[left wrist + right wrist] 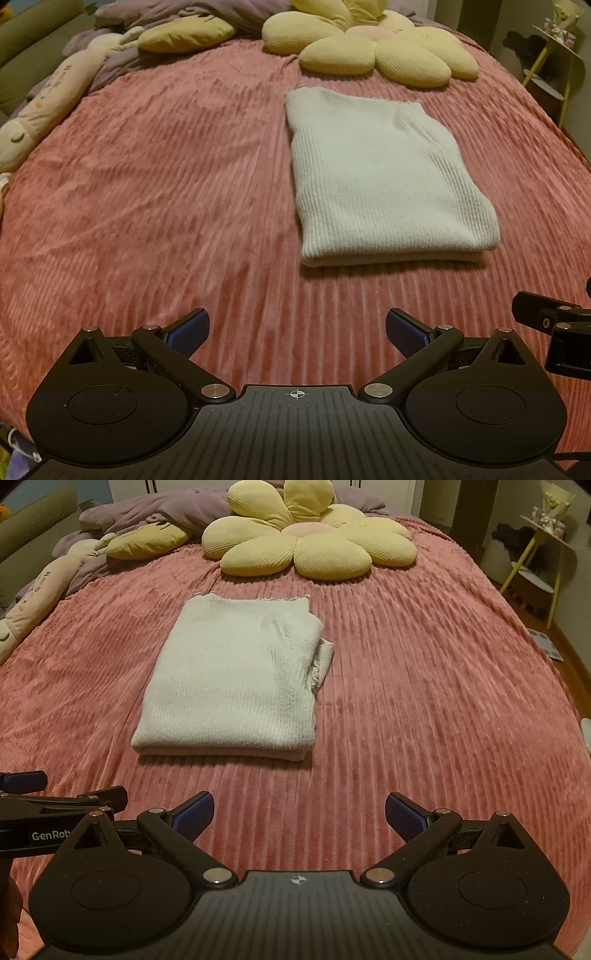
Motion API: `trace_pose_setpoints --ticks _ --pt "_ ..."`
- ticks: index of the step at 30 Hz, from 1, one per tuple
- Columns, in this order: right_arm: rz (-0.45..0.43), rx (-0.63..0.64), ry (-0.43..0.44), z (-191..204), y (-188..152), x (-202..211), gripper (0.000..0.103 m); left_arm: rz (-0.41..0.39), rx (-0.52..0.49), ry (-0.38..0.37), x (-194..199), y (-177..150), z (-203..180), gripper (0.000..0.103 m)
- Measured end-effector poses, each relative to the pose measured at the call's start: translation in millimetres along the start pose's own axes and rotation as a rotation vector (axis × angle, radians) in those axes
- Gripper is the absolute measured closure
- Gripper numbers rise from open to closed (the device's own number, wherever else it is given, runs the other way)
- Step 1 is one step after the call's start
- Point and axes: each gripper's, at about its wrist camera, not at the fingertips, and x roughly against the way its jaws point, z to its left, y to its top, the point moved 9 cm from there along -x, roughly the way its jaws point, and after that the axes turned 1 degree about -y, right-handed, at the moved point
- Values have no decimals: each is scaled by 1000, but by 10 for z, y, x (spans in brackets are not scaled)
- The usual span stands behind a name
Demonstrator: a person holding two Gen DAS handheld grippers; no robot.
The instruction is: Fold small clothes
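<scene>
A white ribbed knit garment [384,177] lies folded into a neat rectangle on the pink bed cover, its folded edge toward me. In the right wrist view the same garment [236,679] sits ahead and to the left, with a bit of ribbed hem sticking out on its right side. My left gripper [297,334] hovers open over bare cover, short of the garment and left of it. My right gripper [299,814] is also open with nothing between its blue pads, short of the garment and to its right.
A pink ribbed bed cover [147,184] spans both views. A yellow flower cushion [306,542] and a purple duvet [166,509] lie at the head. A long plush toy [48,107] runs along the left edge. A yellow side table [546,554] stands right of the bed.
</scene>
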Motion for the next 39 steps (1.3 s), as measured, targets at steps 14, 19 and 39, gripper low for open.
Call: trace_pose_setpoints --ticks 14,19,39 --pt "17 -10 10 5 0 -13 4 5 -4 -5 -4 2 -15 0" --pt "19 -8 10 3 -5 -14 4 6 -7 -4 -3 5 -23 0" --pt "20 -16 -3 -27 -7 -32 4 18 -8 -5 -28 -4 -39 0"
